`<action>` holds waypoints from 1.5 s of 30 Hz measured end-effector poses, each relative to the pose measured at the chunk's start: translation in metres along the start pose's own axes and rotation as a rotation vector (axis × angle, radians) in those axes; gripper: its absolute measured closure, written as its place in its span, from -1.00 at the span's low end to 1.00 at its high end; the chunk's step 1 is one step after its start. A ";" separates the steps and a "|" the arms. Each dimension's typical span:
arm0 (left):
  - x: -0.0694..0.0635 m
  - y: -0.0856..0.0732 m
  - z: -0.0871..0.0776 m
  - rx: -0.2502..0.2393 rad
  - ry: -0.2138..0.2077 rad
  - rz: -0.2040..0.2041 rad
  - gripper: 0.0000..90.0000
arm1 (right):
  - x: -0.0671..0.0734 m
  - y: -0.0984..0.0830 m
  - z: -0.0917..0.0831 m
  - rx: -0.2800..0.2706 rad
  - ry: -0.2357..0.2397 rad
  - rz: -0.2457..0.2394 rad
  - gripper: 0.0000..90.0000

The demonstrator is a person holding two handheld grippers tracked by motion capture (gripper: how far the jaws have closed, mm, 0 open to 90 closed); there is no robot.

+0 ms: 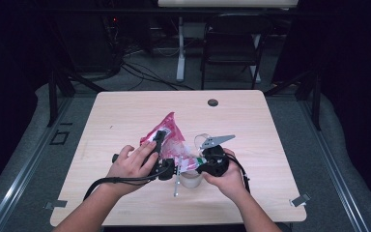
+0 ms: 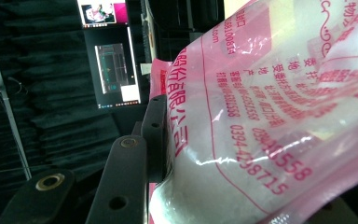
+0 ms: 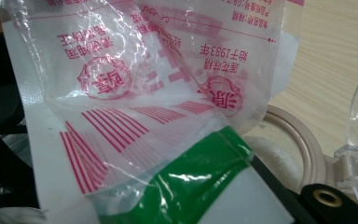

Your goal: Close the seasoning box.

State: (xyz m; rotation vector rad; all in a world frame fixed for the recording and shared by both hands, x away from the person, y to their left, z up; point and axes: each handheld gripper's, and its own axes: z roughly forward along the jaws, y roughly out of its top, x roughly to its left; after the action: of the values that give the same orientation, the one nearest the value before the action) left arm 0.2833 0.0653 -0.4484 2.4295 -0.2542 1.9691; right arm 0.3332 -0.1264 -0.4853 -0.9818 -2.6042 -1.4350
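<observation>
Both grippers pinch the pink bag (image 1: 170,135) mid-table; a jar (image 1: 191,178) sits under it, hole cap (image 1: 213,102) at one o'clock.

A pale wooden bench (image 1: 125,116) sits in the middle of a dark room, its round cable hole (image 1: 213,102) near the far edge. Behind it, a black folding chair (image 1: 232,43) stands on the floor beside a white desk leg (image 1: 180,53), with cables (image 1: 140,72) snaking across the grey floor. Metal brackets (image 1: 300,199) poke out at the near corners of the bench. In the left gripper view, a lit monitor (image 2: 116,70) glows against black curtains (image 2: 42,116).
</observation>
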 end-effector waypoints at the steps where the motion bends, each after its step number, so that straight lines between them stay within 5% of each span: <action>1: 0.000 0.000 0.000 0.000 -0.002 -0.001 0.47 | 0.000 0.000 0.000 -0.001 -0.001 0.001 1.00; 5: -0.001 0.000 0.002 0.008 -0.034 0.011 0.47 | -0.001 0.000 0.001 0.004 -0.003 -0.001 1.00; 25: -0.002 -0.001 0.002 0.022 -0.061 0.068 0.44 | 0.000 -0.001 0.002 0.015 -0.017 -0.008 1.00; 45: -0.006 -0.005 0.004 0.029 -0.085 0.061 0.42 | 0.001 -0.001 0.004 0.022 -0.026 -0.015 1.00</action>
State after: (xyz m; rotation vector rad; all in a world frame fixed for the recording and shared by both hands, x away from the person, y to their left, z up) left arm 0.2864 0.0705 -0.4541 2.5569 -0.3063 1.9086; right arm 0.3330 -0.1237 -0.4881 -0.9870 -2.6453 -1.4037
